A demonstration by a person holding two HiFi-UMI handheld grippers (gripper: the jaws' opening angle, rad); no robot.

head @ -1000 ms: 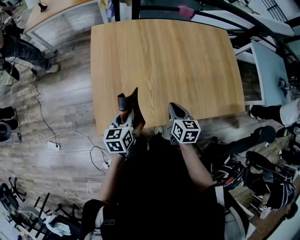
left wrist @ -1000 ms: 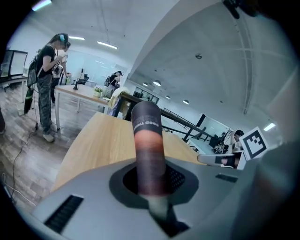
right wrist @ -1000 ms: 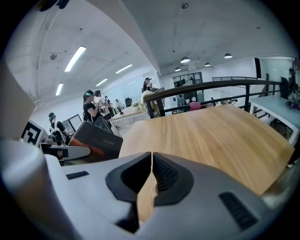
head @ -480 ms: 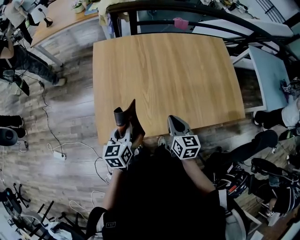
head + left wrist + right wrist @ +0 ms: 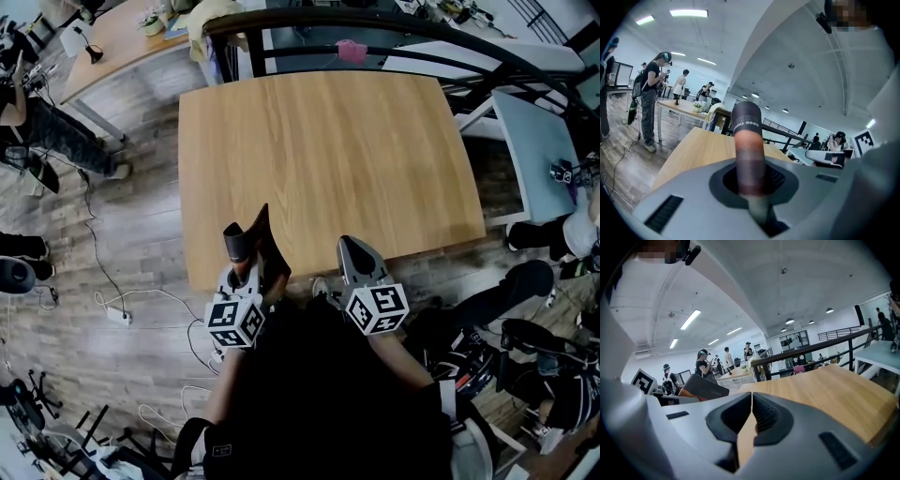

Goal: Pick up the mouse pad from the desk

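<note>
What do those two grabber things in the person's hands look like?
The left gripper and right gripper have smooth grey jaws tapering to a point, with dark ribbed pads inside. Each carries a white cube printed with black square markers. The person wears a black top.

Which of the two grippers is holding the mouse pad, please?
The left gripper: its jaws clamp the mouse pad; the right gripper is shut, empty.

my left gripper (image 5: 246, 274) and right gripper (image 5: 354, 249), smooth dull grey plastic, mouse pad (image 5: 266, 246), bendy, dull black and brown, desk (image 5: 328, 159), smooth light wood, floor (image 5: 141, 248), grey wood boards
</note>
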